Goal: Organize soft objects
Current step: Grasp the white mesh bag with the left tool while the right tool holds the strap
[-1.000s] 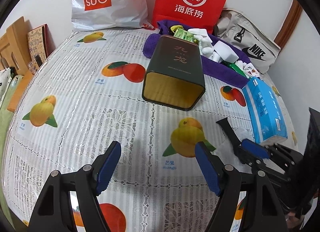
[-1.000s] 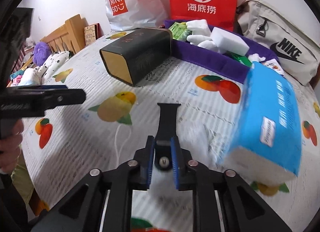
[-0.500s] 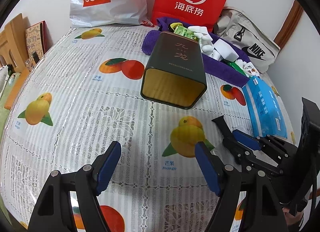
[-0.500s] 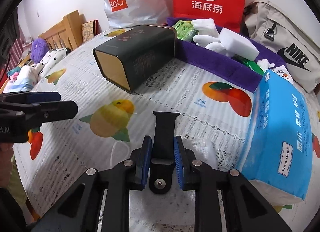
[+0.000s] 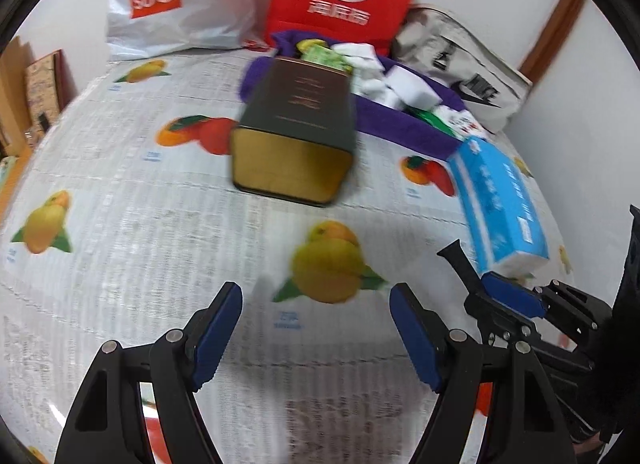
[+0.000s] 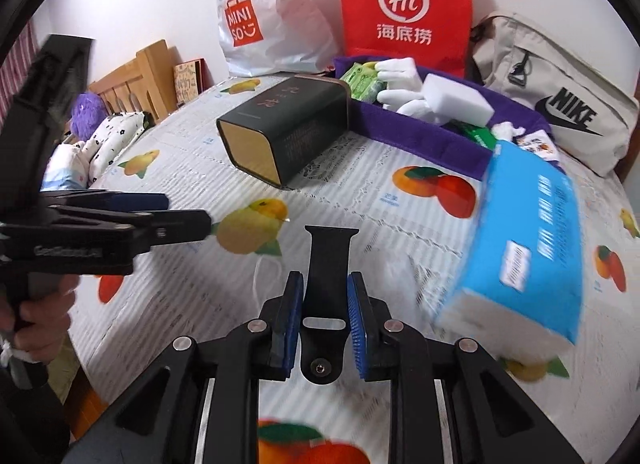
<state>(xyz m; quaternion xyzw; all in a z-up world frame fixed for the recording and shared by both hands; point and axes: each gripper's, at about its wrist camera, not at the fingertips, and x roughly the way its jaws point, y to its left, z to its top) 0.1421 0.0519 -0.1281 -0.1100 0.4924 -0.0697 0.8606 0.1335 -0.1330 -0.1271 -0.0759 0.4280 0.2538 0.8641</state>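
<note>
Right tool (image 6: pixel 323 314) is clamped on a flat black strap-like piece (image 6: pixel 330 260) — looks like a rubbery band with a flared end and a stud hole near the pads. Left tool (image 5: pixel 316 328) stands wide open, nothing between its pads, hovering over the fruit-print cloth of the worktop (image 5: pixel 160 224).

Handling, my estimate: the strap is light and flexible, likely to droop or flap if swung; slightly grippy surface, so slip is unlikely. Not fragile. I hold it near its rounded stud end, flat faces free, edges against the pads; that seems a sound place, since the free flared end can lead into a container.

Orientation: its long axis runs straight out along the right tool's fingers, flared end pointing away, toward the dark tin (image 6: pixel 286 128) lying on its side with its gold end facing the cameras. It is held above the cloth, just left of the blue tissue pack (image 6: pixel 524 244). The purple tray (image 6: pixel 420 132) of soft items sits behind the tin.
</note>
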